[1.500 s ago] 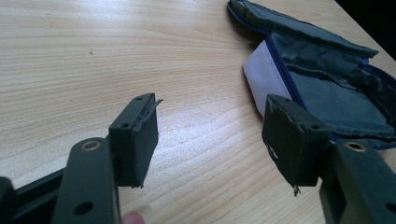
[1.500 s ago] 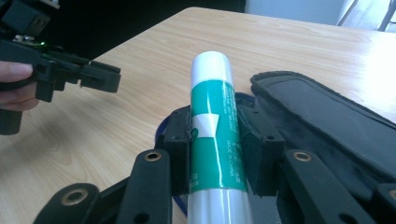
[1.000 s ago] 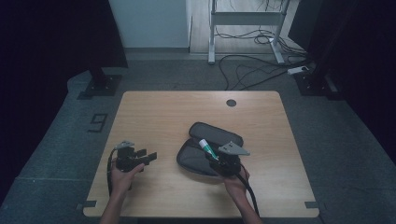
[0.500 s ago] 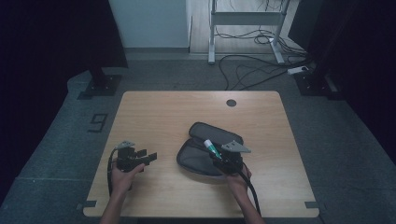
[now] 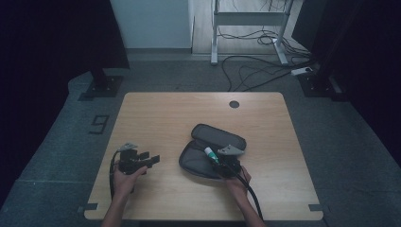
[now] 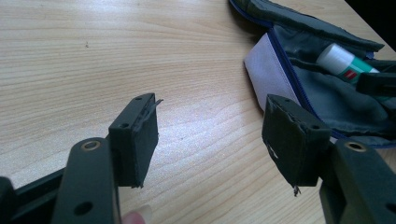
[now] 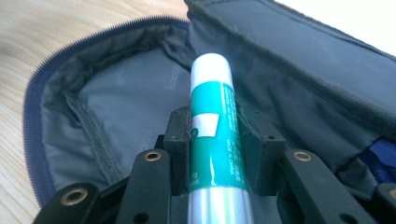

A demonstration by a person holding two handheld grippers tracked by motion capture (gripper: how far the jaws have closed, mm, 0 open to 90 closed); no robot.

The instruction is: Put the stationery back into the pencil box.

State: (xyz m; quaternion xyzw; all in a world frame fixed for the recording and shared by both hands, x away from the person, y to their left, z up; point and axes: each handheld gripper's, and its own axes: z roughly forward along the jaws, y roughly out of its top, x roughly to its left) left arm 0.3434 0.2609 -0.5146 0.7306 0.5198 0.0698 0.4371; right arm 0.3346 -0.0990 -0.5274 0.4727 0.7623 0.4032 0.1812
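The right gripper [image 7: 214, 128], fingers clamped on the glue stick [image 7: 212, 88], has sunk lower into the open pencil case [image 5: 208, 142]; release looks near. The left gripper [image 6: 210, 140] waits on the desk [image 5: 161, 113], fingers apart.

1. A dim lab or recording studio: one wooden bench [image 5: 156, 118] stands on grey carpet [image 5: 56, 161].
2. Black curtains [image 5: 52, 42] line both sides.
3. Loose cables [image 5: 255, 75] trail beneath a metal-framed desk [image 5: 248, 19] behind.
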